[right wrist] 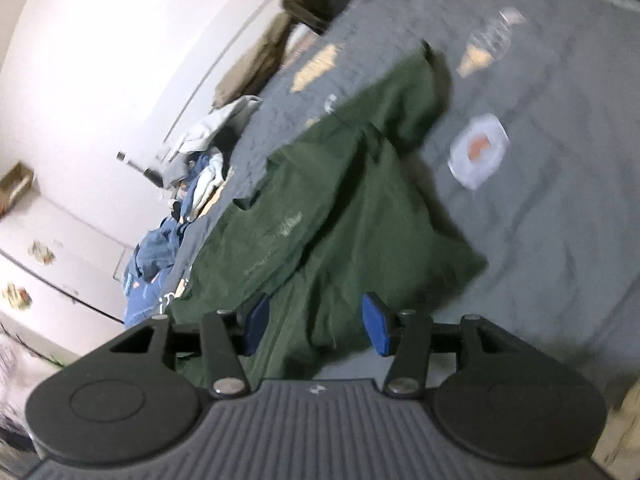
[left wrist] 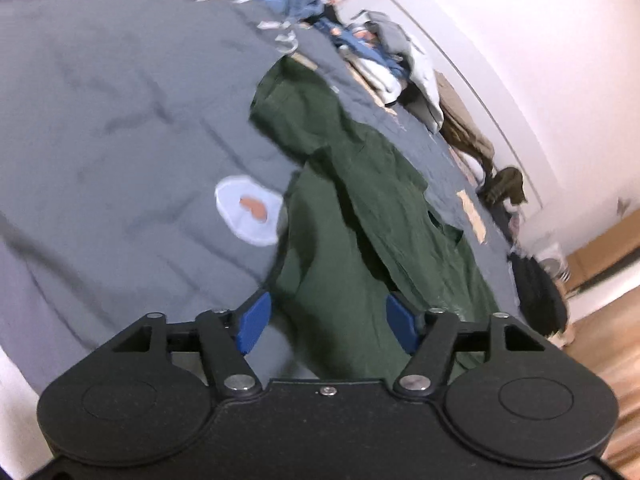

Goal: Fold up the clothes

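Both grippers' blue fingers apart, empty, over green garment, faint print unreadable

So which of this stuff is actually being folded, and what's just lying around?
In the job:
dark green garment
left gripper, open
right gripper, open

Lying about:
grey bedspread
blue clothes pile
olive garment
white-and-orange patch

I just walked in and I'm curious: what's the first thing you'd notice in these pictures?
A rumpled dark green shirt lies across the middle of the grey bedspread, with both open grippers, left and right, hanging just above it. Beside the shirt, a white patch with an orange blob shows on the bedspread. A heap of blue and white clothes sits by the wall.
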